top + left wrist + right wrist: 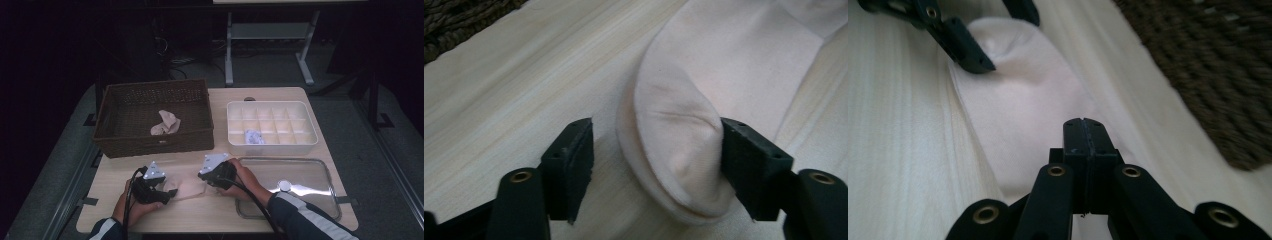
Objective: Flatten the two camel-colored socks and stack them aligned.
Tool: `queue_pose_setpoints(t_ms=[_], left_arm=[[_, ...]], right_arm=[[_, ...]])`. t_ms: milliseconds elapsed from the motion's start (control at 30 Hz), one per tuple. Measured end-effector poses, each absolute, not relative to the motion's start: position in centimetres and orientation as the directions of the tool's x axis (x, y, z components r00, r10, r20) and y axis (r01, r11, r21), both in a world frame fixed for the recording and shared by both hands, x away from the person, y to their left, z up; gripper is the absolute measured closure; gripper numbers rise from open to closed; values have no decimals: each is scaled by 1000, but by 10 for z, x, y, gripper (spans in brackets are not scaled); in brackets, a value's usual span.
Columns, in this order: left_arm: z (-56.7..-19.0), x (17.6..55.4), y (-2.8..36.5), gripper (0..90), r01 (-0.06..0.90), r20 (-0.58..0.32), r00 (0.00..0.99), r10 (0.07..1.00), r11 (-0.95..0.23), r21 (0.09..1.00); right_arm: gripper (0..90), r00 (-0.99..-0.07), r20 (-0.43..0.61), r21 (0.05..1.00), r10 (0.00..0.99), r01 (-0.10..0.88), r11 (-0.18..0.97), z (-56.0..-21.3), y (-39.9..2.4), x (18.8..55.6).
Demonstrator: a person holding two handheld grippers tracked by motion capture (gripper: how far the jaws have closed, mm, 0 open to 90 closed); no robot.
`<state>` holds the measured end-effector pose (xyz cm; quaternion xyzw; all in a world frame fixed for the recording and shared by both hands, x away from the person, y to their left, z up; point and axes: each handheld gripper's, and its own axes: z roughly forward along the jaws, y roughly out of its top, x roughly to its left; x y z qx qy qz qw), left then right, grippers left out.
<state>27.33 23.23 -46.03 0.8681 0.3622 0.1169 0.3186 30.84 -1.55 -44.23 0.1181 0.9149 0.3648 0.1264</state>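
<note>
Pale wooden table in a dark room, seen from above, with a dark brown woven wicker basket at the far left holding a crumpled cream sock, a white plastic compartment tray at the far right with one small folded item in a near cell, and a clear flat lid with a round knob lying on the near right. The work in hand is the flat pale pink sock, which lies on the bare wood between my two tools, just in front of the basket. My left gripper stands with its jaws apart astride the rounded toe end; in the left gripper view one pad touches the toe while the other pad stands clear of it, so nothing is pinched. My right gripper has its jaws pressed fully together at the sock's opposite end; I cannot tell whether they hold cloth or merely rest on it. Risks, as I judge them: if the left jaws close from this offset, they may catch only the top layer or push the toe aside; if the right jaws hold nothing, a lift would leave the sock dragging on the wood and skew any fold.
</note>
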Motion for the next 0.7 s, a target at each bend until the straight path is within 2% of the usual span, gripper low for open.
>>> queue_pose_setpoints(t_ms=[100, 200, 267, 300, 433, 600, 633, 700], left_arm=[[-460, 273, 233, 364, 551, -33, 719, 694, -541, 636], [-458, 272, 234, 441, 551, -38, 725, 688, -547, 630], [-457, 272, 235, 558, 552, -61, 736, 675, -545, 632], [-457, 272, 235, 579, 553, -65, 737, 673, -545, 631], [-455, 273, 237, 772, 552, -97, 758, 644, -556, 621], [-445, 270, 238, 792, 534, -158, 774, 614, -497, 684], [-438, 269, 240, 792, 527, -198, 774, 602, -439, 728], [-432, 269, 240, 792, 513, -213, 779, 589, -404, 758]], right_arm=[[881, -946, -136, 680, 293, 126, 723, -453, -4, 311], [868, -955, -104, 654, 279, 145, 742, -461, 2, 314], [868, -954, -103, 656, 281, 147, 741, -461, 2, 314], [868, -955, -105, 656, 278, 144, 741, -462, 2, 315], [869, -956, -84, 659, 283, 160, 735, -462, 2, 315], [867, -957, -97, 667, 272, 140, 732, -463, 3, 316], [866, -957, -85, 668, 277, 151, 729, -463, 3, 315], [864, -959, -79, 663, 273, 154, 733, -462, 4, 316]])
